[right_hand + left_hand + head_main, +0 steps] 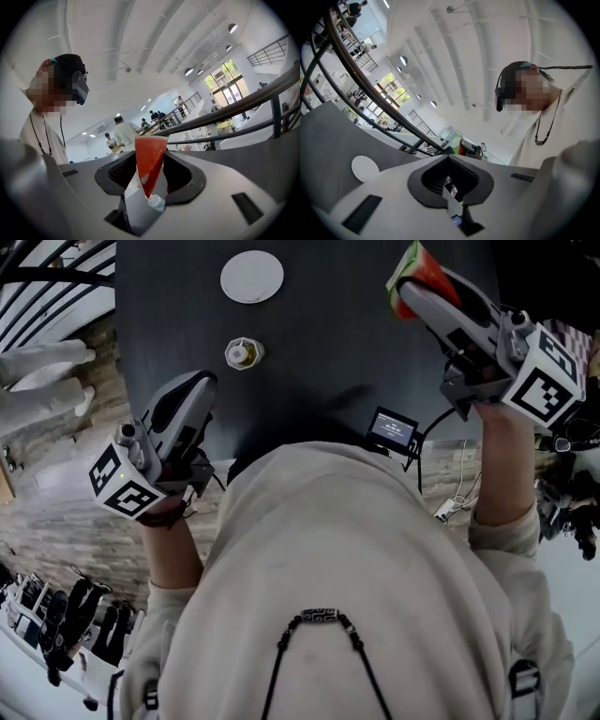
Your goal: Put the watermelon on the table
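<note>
A red watermelon slice (pixel 424 274) with a green rind is held over the far right of the dark table (pixel 328 334). My right gripper (pixel 412 294) is shut on it. In the right gripper view the watermelon slice (pixel 150 157) stands point-down between the jaws of the right gripper (pixel 146 187). My left gripper (pixel 197 382) hovers over the table's near left edge. Its jaws look closed together with nothing between them, and the left gripper (pixel 450 164) looks the same in its own view.
A white round plate (pixel 251 276) lies at the far side of the table, also seen as a white plate (pixel 364 168). A small jar (pixel 244 353) stands nearer. A small screen device (pixel 392 427) sits at the near edge. A railing (pixel 47 287) runs along the left.
</note>
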